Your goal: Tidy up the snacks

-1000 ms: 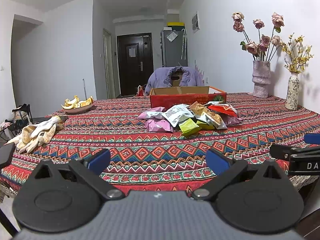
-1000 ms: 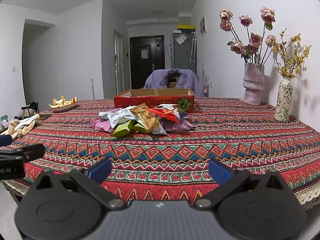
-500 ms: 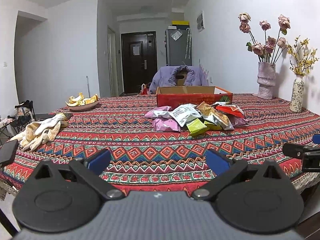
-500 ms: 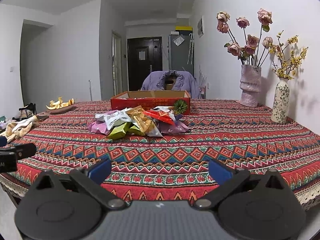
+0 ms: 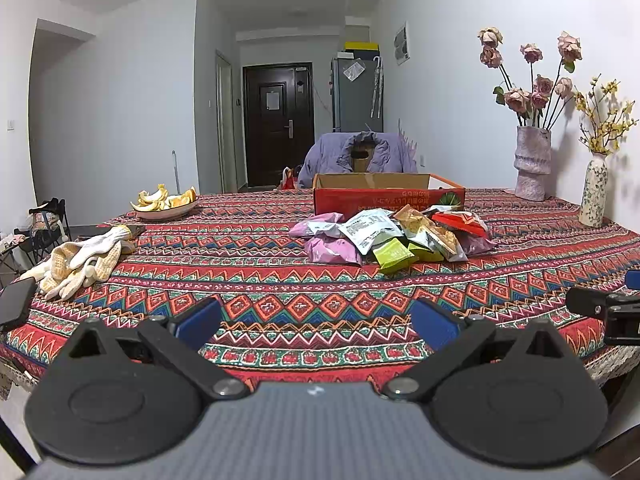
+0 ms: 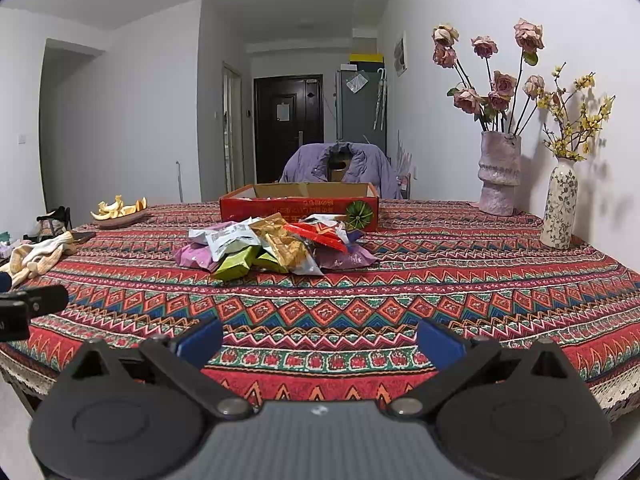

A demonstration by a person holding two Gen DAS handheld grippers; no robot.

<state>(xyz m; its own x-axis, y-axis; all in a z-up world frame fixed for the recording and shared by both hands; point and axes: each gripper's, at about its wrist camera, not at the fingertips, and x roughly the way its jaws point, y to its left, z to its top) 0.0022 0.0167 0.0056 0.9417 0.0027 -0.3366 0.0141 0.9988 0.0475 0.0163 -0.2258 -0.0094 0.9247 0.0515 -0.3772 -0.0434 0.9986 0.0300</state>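
- Snack packets (image 5: 394,234) (image 6: 268,246) heaped mid-table on patterned cloth (image 5: 280,280), just in front of red cardboard box (image 5: 388,198) (image 6: 300,204).
- Left gripper (image 5: 316,322): jaws spread wide, nothing held, at near table edge.
- Right gripper (image 6: 320,342): likewise spread, empty.
- Gloves (image 5: 80,260) far left; two vases (image 6: 500,176) at right.

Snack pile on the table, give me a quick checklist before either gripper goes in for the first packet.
1. Left gripper open, empty: ok.
2. Right gripper open, empty: ok.
3. Snack pile in view, tablecloth bare on the way: ok.
4. Red box open-topped right behind the pile: ok.
5. Room inside the box: cannot tell, interior hidden.
6. Green packet at the front edge, reachable first: ok.
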